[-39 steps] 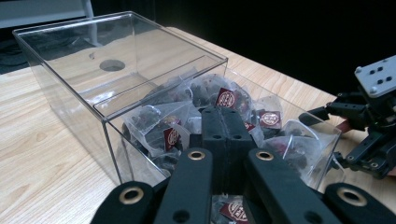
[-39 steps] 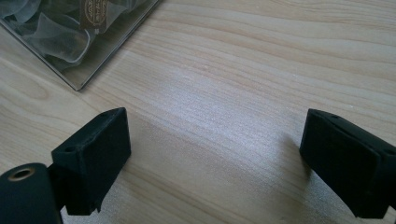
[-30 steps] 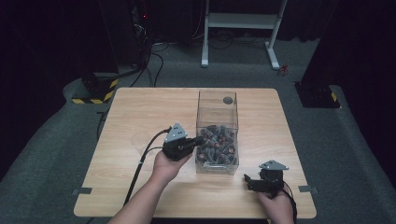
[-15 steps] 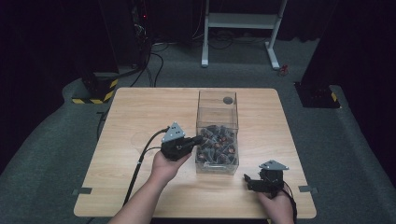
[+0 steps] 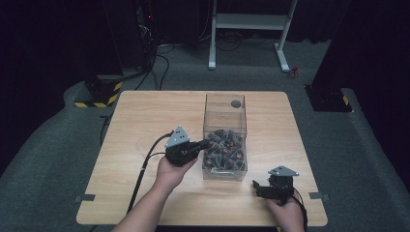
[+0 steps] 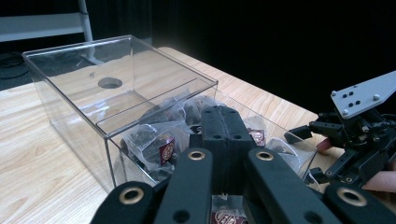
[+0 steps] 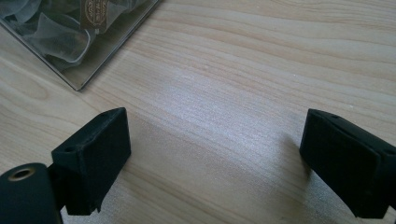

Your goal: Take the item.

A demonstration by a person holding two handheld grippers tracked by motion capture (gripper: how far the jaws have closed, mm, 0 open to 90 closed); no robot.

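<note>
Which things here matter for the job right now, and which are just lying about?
In play: left gripper, shut, over the clear box; tea bags inside it; right gripper, open, above the table.

Lying about: white stand, floor cables, yellow-black block.

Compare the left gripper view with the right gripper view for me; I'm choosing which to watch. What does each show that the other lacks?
Left gripper view: the left tongs, jaws together, over the small clear sachets, and the other tongs.

Right gripper view: the right tongs, jaws apart above bare wood.

Both: the clear plastic box and the light wooden table.
</note>
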